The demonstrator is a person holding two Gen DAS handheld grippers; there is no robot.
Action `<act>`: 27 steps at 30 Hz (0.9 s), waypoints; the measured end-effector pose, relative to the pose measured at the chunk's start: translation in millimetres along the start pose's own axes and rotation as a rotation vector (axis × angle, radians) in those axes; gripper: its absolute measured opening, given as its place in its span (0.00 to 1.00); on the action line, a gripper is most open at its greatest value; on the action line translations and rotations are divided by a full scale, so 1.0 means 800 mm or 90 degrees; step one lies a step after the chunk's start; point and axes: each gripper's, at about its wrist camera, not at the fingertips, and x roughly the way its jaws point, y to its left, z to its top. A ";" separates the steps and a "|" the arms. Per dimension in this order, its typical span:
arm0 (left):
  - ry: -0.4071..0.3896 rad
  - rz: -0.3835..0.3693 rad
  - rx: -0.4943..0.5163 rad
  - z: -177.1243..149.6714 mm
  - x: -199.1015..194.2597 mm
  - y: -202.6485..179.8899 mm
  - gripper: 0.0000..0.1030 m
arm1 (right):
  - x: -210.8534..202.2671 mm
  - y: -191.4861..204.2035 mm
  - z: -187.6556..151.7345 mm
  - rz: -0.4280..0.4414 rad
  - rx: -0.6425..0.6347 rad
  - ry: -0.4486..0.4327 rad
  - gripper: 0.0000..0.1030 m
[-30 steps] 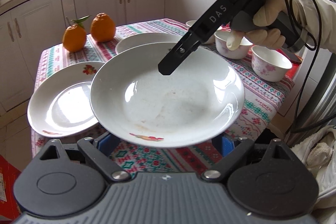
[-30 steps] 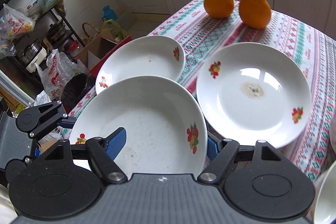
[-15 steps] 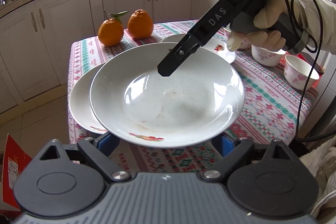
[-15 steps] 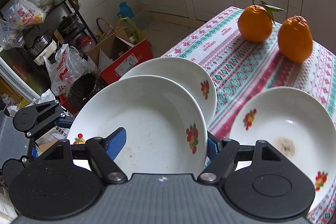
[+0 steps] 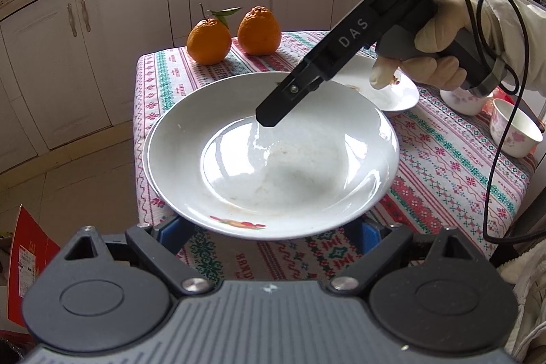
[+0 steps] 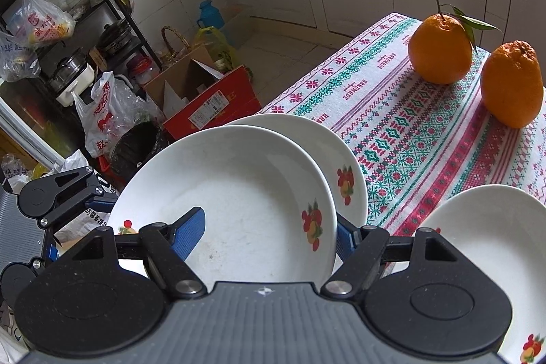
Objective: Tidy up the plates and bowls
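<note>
I am carrying a deep white ceramic plate with a fruit motif on its rim (image 5: 273, 156) between both my grippers. My right gripper (image 6: 269, 229) pinches its rim, one blue pad inside the bowl of the plate and the other outside. My left gripper (image 5: 269, 229) is spread wide, its blue fingers tucked under the near edge of the same plate; I judge it is cradling rather than squeezing.

The plate hangs just over a second white fruit-patterned plate (image 6: 327, 156) lying at the near left corner of the desk with the patterned tablecloth (image 5: 454, 166), almost lined up but not yet set down.

Still unsorted, as far as I can see: a third white plate (image 6: 477, 244) further right, and two small white floral bowls (image 5: 515, 132) at the far right edge.
</note>
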 end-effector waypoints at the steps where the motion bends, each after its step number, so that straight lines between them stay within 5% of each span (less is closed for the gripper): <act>1: 0.000 0.000 0.000 0.000 0.000 0.000 0.91 | 0.002 0.000 0.001 -0.002 -0.001 0.001 0.79; 27: 0.011 0.020 -0.014 0.005 0.020 0.024 0.92 | 0.002 -0.006 -0.012 -0.008 0.016 0.006 0.79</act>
